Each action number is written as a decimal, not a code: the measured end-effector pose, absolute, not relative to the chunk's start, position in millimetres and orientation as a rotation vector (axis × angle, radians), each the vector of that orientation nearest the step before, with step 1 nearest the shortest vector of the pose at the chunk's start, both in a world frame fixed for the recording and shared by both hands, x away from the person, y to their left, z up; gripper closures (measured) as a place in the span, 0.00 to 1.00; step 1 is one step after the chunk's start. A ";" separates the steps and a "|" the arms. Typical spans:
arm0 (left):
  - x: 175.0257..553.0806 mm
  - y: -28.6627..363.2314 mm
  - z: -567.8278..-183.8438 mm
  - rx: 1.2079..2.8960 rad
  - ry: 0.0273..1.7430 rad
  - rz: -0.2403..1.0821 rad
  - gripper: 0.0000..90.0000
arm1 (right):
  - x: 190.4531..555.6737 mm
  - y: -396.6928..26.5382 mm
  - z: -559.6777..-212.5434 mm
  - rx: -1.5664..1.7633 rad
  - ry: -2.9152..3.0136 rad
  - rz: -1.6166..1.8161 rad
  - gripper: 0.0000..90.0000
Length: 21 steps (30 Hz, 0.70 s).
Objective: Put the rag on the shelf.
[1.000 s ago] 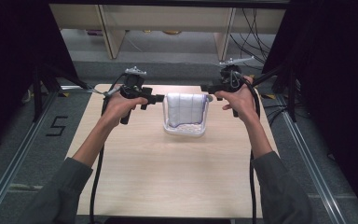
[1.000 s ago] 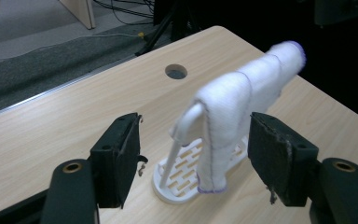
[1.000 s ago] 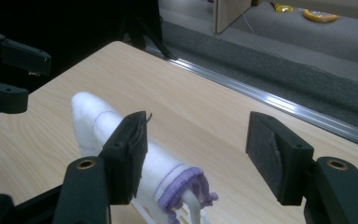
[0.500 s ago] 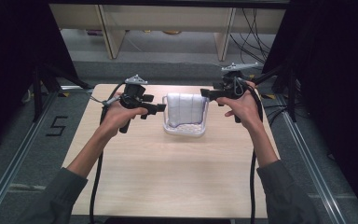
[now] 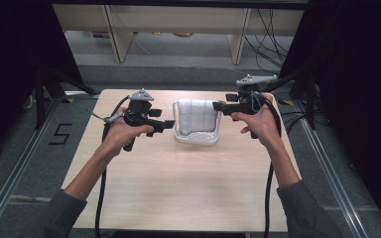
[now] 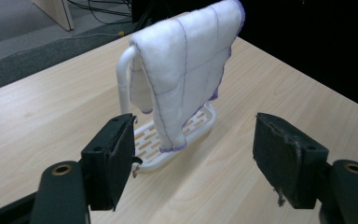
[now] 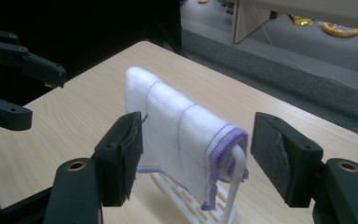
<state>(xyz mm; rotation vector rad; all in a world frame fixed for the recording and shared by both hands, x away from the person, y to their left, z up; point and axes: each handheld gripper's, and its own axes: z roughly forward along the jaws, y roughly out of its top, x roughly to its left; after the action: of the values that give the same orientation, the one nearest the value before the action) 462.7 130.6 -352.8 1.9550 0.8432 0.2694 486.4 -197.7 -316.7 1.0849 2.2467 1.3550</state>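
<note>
A white cloth [image 5: 196,116] with purple stitching hangs over the rail of a small white slatted rack [image 5: 193,140] at the middle of the table's far half. My left gripper [image 5: 170,124] points at the rack's left end from just beside it. In the left gripper view my left gripper [image 6: 196,158] has its jaws wide apart, the cloth [image 6: 186,60] and rack base [image 6: 200,123] just ahead. My right gripper [image 5: 215,105] points at the rack's right end. My right gripper [image 7: 196,158] is open too, the cloth's purple-edged end [image 7: 182,130] between and beyond its jaws.
The rack stands on a light wooden table [image 5: 188,188] with bare surface in front of it. The rack's white rail [image 7: 237,182] rises near the right jaw. The left gripper's jaws [image 7: 28,91] show across the cloth. Shelving legs and cables lie on the floor behind the table.
Both grippers have come down and slightly toward the person, closing in on the two ends of the rack. The cloth and rack have not moved.
</note>
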 end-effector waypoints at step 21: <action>438.5 146.7 -374.0 1.928 0.821 0.262 0.30 | 462.7 -199.6 -342.6 1.057 2.276 1.384 0.38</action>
<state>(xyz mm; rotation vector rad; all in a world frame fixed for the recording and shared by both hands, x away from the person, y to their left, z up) 438.5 146.7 -374.0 1.9275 0.8209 0.2618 462.7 -199.6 -342.6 1.0574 2.2762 1.3836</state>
